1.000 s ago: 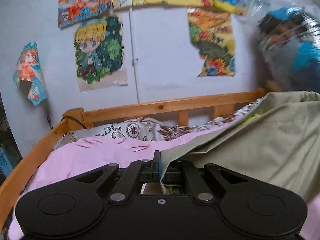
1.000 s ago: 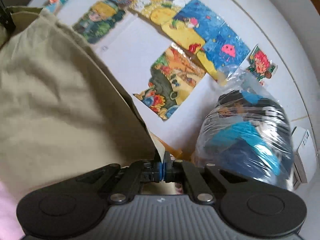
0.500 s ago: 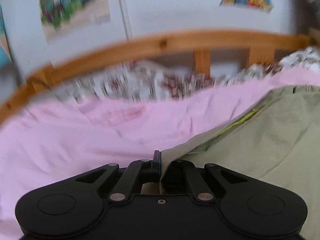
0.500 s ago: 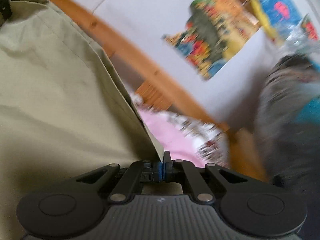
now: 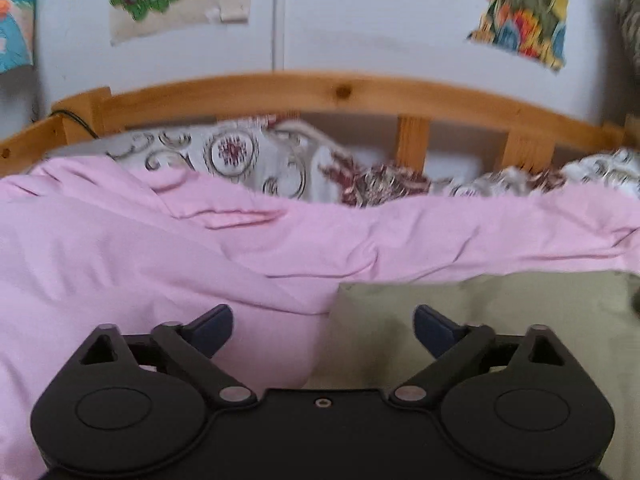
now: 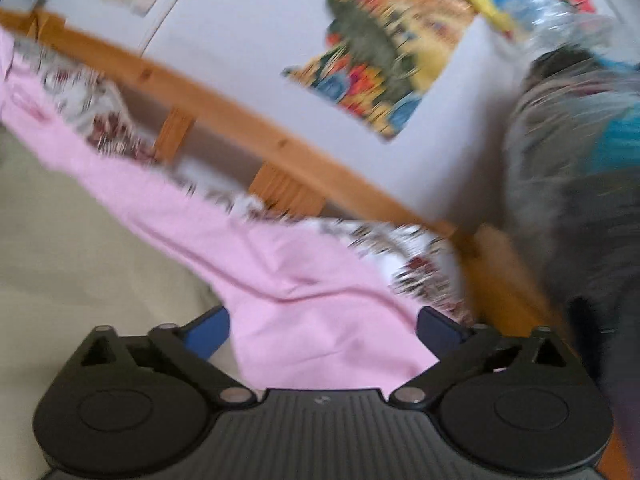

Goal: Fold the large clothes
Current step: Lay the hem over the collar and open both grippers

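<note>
An olive-green garment [image 5: 480, 312] lies flat on the pink bedsheet [image 5: 140, 260], its far edge straight. My left gripper [image 5: 323, 322] hovers over the garment's left corner, its jaws opening wide with no cloth pinched between them. In the right wrist view the same garment [image 6: 80, 240] spreads at the lower left, and my right gripper [image 6: 323, 324] is over the pink sheet [image 6: 312, 292] just past the garment's right edge. Its jaws are opening too, with nothing held.
A wooden bed rail [image 5: 320, 92] runs along the far side, with a patterned pillow [image 5: 240, 160] below it. Posters [image 5: 520, 12] hang on the white wall. A plastic-wrapped bundle [image 6: 580, 152] stands at the right end of the bed.
Both grippers came down toward the bed with the garment's edge pinched, then let go. The garment now lies flat and both pairs of jaws stand wide apart.
</note>
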